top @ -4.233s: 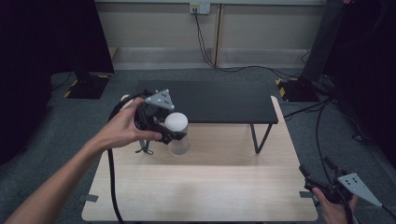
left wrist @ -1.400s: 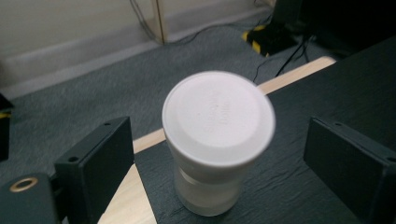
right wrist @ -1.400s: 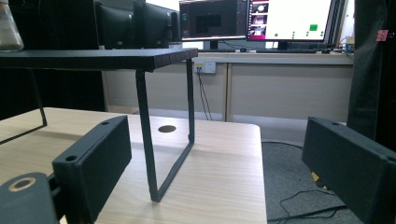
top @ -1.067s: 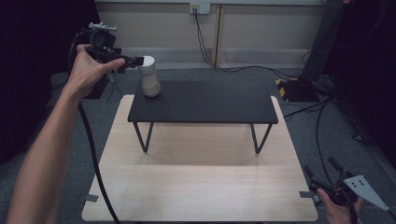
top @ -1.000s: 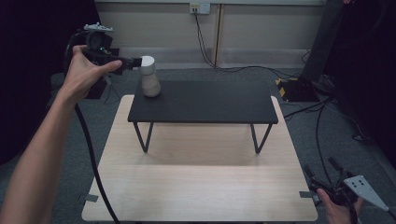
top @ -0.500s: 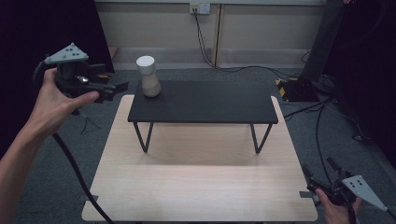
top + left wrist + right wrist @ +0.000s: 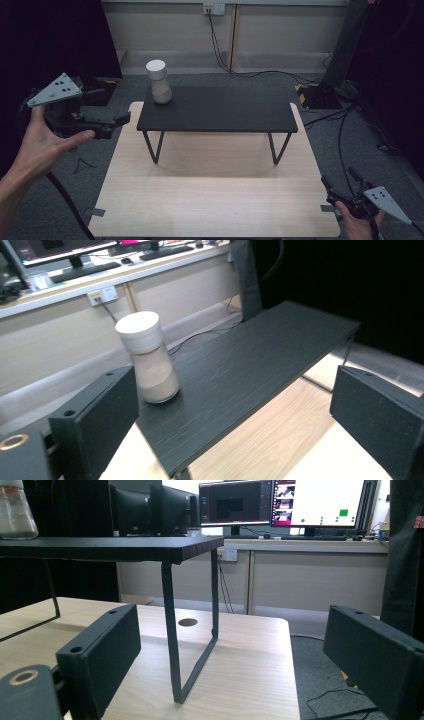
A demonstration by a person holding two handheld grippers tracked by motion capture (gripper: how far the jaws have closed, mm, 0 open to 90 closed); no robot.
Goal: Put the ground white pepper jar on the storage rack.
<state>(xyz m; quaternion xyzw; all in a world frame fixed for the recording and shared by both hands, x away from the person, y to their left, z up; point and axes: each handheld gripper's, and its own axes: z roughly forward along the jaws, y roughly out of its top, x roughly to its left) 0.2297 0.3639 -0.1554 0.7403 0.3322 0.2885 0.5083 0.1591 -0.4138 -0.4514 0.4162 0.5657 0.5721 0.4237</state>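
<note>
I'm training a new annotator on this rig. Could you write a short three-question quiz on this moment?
1. True or false: the jar stands upright on the black shelf.
2. Which gripper is nearer the jar: (a) left gripper, (b) right gripper?
3. Fill in: the left gripper's jaws are ____ and hold nothing.

Key: 1 true; 2 a; 3 open.

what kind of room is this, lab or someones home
Most likely a lab or office workspace, not a home. Computer monitors stand on a long desk along the wall, cables run from a wall socket across grey carpet, and a low black shelf sits on a wooden table like a test setup.
</note>
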